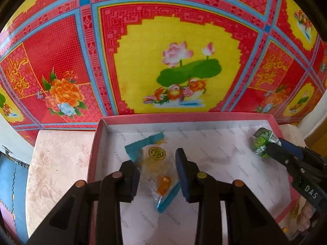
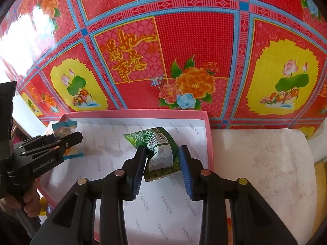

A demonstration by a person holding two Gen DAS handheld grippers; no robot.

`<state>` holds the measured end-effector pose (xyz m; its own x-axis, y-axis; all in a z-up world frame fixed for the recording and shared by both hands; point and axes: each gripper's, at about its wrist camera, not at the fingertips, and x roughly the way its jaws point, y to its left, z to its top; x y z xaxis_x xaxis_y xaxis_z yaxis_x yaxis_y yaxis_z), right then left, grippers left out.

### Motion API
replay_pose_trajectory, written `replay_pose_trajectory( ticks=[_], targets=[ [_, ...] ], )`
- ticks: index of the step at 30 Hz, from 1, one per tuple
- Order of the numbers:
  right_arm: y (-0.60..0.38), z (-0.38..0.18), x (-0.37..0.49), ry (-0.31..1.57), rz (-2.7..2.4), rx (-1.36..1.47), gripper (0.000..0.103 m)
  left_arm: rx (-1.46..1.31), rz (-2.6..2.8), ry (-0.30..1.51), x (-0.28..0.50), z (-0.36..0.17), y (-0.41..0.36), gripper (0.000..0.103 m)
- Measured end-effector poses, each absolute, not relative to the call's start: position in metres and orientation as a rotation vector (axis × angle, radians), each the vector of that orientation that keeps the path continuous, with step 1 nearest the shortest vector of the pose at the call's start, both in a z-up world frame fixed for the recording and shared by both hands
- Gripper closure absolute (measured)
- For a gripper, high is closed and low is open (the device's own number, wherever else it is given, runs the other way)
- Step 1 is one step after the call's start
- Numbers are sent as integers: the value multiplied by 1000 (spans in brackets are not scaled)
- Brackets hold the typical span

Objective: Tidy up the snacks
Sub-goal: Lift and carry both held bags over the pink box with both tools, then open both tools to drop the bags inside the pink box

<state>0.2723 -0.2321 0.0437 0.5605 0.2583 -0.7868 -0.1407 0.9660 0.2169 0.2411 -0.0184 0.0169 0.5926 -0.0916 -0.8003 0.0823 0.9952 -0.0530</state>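
The left gripper is pinching a teal-edged clear snack packet inside the pink box. Only the right wrist view is showing the barcode on the green packet, pinched by the right gripper, and a hand on the left handle.

The pink box is open from above; its 4 low walls bar level entry. Inside, the left tongs and blue-edged packet fill the left part, the right tongs and green packet the right. The lined floor between appears free. The patterned wall closes the far side. The pale tabletop right of the box lies bare.
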Motion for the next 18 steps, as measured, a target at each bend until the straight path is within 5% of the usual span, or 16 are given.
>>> replay_pose_trajectory(
  ticks=[4,18],
  targets=[
    [-236,50,269,931,240,139,56,4,-94,921,233,25,-22,63],
    [-244,75,245,900,255,167,53,-3,-83,891,195,58,-23,63]
  ],
)
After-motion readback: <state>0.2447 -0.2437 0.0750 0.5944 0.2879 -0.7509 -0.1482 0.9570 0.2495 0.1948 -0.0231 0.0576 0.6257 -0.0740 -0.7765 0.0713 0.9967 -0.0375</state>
